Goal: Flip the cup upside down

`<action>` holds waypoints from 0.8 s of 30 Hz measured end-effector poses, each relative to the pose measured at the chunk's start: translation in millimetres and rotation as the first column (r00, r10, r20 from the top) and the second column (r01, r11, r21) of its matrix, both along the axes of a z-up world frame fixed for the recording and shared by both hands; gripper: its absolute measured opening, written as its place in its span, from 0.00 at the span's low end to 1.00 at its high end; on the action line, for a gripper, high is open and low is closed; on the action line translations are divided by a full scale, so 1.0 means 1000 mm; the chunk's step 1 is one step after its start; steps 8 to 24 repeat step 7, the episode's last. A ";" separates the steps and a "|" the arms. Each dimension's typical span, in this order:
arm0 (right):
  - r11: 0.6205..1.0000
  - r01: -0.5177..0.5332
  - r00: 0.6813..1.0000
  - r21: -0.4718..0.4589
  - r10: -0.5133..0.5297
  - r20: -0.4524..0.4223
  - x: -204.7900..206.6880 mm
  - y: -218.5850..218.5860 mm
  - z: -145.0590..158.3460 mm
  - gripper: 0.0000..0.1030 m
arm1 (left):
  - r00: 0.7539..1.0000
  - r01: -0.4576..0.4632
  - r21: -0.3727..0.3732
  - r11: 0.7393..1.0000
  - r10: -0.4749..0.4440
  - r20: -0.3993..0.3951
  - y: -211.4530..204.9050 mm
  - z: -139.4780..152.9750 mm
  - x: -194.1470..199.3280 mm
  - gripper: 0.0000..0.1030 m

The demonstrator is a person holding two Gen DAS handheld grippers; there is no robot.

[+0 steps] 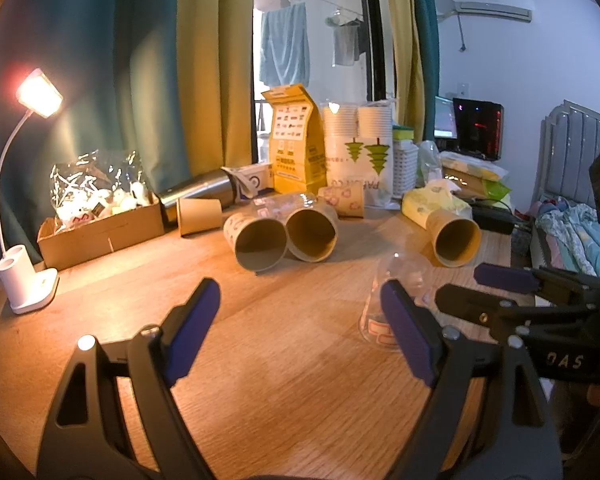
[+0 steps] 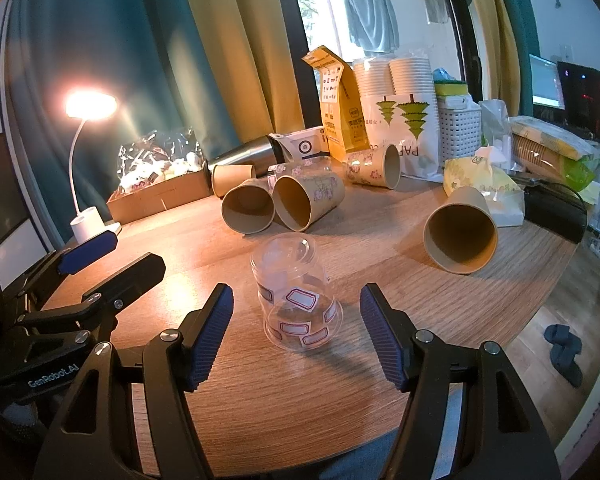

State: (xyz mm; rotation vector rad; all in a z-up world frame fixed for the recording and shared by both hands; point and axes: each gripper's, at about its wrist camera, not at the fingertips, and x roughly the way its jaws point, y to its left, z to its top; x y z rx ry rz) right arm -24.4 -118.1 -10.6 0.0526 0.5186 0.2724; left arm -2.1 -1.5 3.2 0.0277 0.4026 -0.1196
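A clear plastic cup with red-edged labels stands upside down, rim on the wooden table. My right gripper is open, its blue pads on either side of the cup and apart from it. In the left wrist view the same cup stands partly behind my left gripper's right finger. My left gripper is open and empty above the table. The right gripper shows at the right of the left wrist view, and the left gripper at the left of the right wrist view.
Several paper cups lie on their sides: two together, one at right, one behind. A lit desk lamp, a cardboard box, a steel flask, stacked cups in a bag and a tissue pack crowd the back.
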 end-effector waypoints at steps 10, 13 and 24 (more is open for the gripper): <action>1.000 -0.002 1.000 0.003 0.002 -0.004 -0.001 0.001 -0.002 0.67 | 1.000 0.002 -0.013 1.000 -0.002 -0.014 0.004 0.000 0.002 0.82; 1.000 -0.002 1.000 0.003 0.002 -0.004 -0.001 0.001 -0.002 0.67 | 1.000 0.002 -0.013 1.000 -0.002 -0.014 0.004 0.000 0.002 0.82; 1.000 -0.002 1.000 0.003 0.002 -0.004 -0.001 0.001 -0.002 0.67 | 1.000 0.002 -0.013 1.000 -0.002 -0.014 0.004 0.000 0.002 0.82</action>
